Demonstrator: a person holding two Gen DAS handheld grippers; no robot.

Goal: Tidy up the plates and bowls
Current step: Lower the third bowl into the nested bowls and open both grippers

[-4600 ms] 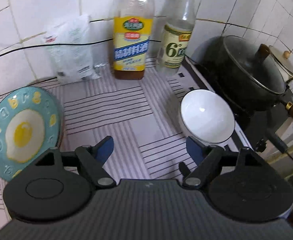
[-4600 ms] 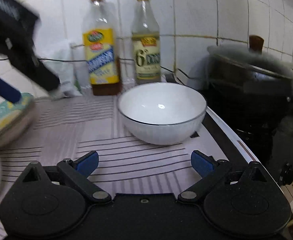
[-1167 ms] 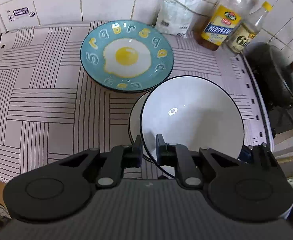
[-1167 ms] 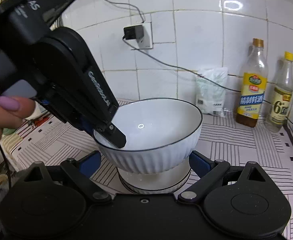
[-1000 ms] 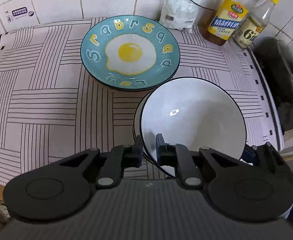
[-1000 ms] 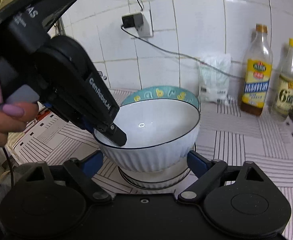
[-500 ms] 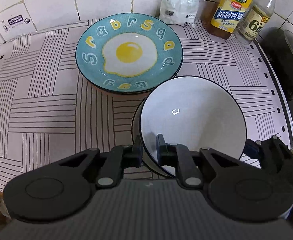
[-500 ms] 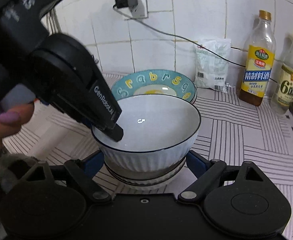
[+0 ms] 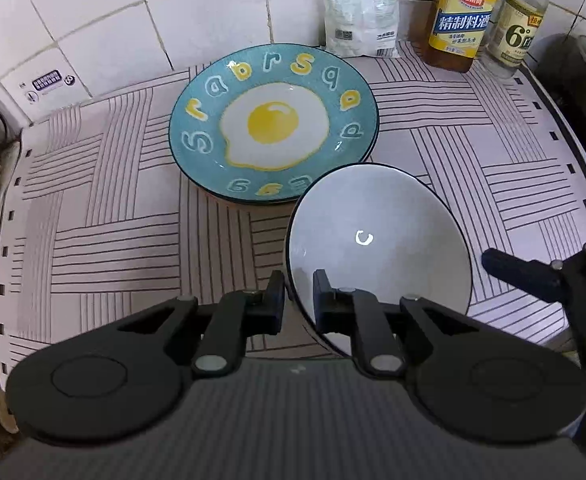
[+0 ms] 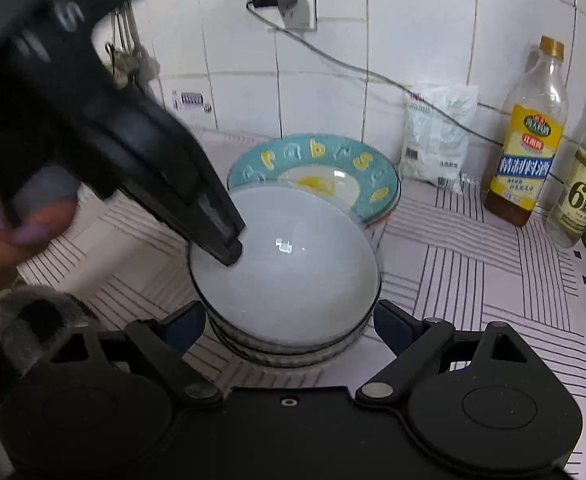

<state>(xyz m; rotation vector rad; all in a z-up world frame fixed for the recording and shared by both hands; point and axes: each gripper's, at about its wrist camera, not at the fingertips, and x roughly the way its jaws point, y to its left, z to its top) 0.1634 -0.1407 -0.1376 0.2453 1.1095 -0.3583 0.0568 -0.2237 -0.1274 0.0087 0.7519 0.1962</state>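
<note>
My left gripper point(image 9: 298, 292) is shut on the near rim of a white bowl point(image 9: 377, 240) with a dark edge. That white bowl point(image 10: 293, 272) sits tilted in a second ribbed white bowl point(image 10: 293, 354) on the striped mat. In the right wrist view the left gripper point(image 10: 229, 254) comes in from the upper left, one finger inside the bowl. My right gripper point(image 10: 287, 320) is open, with a blue-padded finger on each side of the bowl stack. One right finger point(image 9: 509, 266) shows just right of the bowl, apart from it. Behind stands a teal fried-egg plate point(image 9: 273, 128) on another plate.
Against the tiled wall stand two bottles point(image 9: 463, 20) point(image 9: 521, 28) and a white bag point(image 9: 357, 8), with a cable running past them. A dark pot point(image 9: 573, 76) sits at the right edge. A person's hand point(image 10: 13, 232) holds the left gripper. Bare striped mat point(image 9: 113, 220) lies to the left.
The held bowl has come down from above the lower bowl and now rests tilted inside it. The right gripper has stayed open around the stack.
</note>
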